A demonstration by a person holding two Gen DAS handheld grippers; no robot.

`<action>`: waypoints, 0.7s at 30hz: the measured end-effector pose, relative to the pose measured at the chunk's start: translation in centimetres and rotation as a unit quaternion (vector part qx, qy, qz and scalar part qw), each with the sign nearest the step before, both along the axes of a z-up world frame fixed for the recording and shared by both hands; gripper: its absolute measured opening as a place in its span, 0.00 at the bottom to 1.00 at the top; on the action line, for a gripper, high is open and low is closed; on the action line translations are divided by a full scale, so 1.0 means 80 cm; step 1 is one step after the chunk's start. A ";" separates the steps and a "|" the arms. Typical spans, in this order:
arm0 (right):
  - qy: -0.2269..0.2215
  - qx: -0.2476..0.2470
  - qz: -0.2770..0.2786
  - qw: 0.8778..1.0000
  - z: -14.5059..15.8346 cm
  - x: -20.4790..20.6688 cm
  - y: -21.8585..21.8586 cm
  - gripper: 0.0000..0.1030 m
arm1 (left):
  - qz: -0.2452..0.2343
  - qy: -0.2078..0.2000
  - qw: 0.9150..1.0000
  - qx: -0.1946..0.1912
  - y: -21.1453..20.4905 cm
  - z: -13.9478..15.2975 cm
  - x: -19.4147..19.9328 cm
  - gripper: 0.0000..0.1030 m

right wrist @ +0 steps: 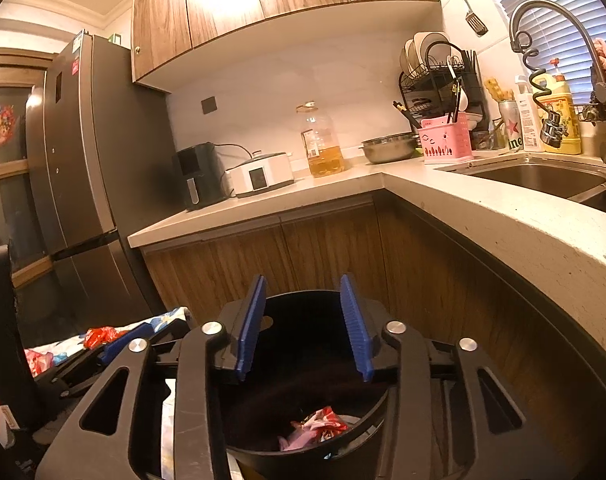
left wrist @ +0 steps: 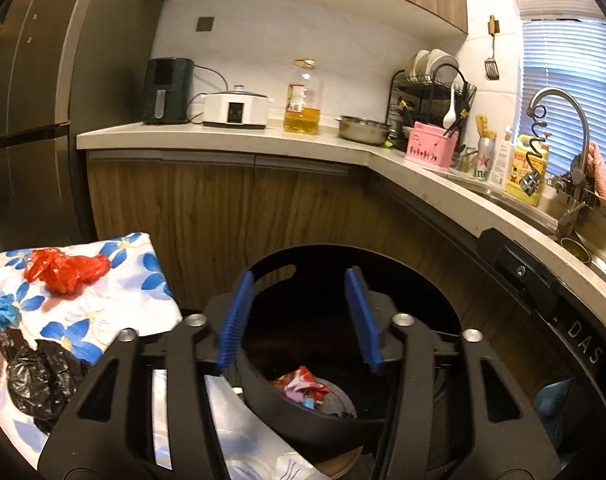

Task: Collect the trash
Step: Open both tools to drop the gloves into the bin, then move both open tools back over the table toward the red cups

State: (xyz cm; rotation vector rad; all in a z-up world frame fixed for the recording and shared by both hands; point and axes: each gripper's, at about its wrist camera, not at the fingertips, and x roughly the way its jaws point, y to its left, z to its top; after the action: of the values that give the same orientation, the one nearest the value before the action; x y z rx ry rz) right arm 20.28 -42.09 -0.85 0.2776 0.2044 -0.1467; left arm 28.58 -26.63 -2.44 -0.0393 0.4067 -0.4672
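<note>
Black bin (right wrist: pixel 303 432) upright (mouth up), wrappers (right wrist: pixel 323 426) inside

Both wrist cameras sit low and close over a black bin (left wrist: pixel 287 412), looking slightly downward past their own tongs toward the kitchen corner. The left view faces the counter (left wrist: pixel 223 136) squarely; the right view sits nearer the sink (right wrist: pixel 543 176), at frame right. Both share bin, counter and sink.

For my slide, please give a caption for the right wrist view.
Open right gripper above black bin holding crumpled wrappers.
</note>
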 end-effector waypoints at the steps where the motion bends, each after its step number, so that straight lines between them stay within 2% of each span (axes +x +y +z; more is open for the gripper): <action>1: 0.001 0.000 0.001 1.000 0.000 -0.001 0.001 0.46 | 0.005 -0.003 1.000 -0.003 0.004 0.002 -0.003 0.58; 6: 0.001 -0.005 0.003 1.000 0.000 -0.008 0.009 0.55 | 0.031 -0.019 0.999 -0.009 0.023 0.009 -0.019 0.79; 12: -0.005 -0.002 0.006 1.000 0.002 -0.023 0.018 0.69 | 0.059 -0.035 0.998 -0.014 0.052 0.015 -0.043 0.91; 21: -0.018 -0.010 0.007 1.000 0.007 -0.056 0.043 0.79 | 0.088 -0.052 0.994 -0.028 0.092 0.027 -0.089 0.93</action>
State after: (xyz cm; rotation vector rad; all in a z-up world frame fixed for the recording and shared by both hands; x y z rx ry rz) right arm 15.82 -38.67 -0.30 0.2577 0.1699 -0.1305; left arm 21.46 -19.30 -0.24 -0.1041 0.2852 -0.3049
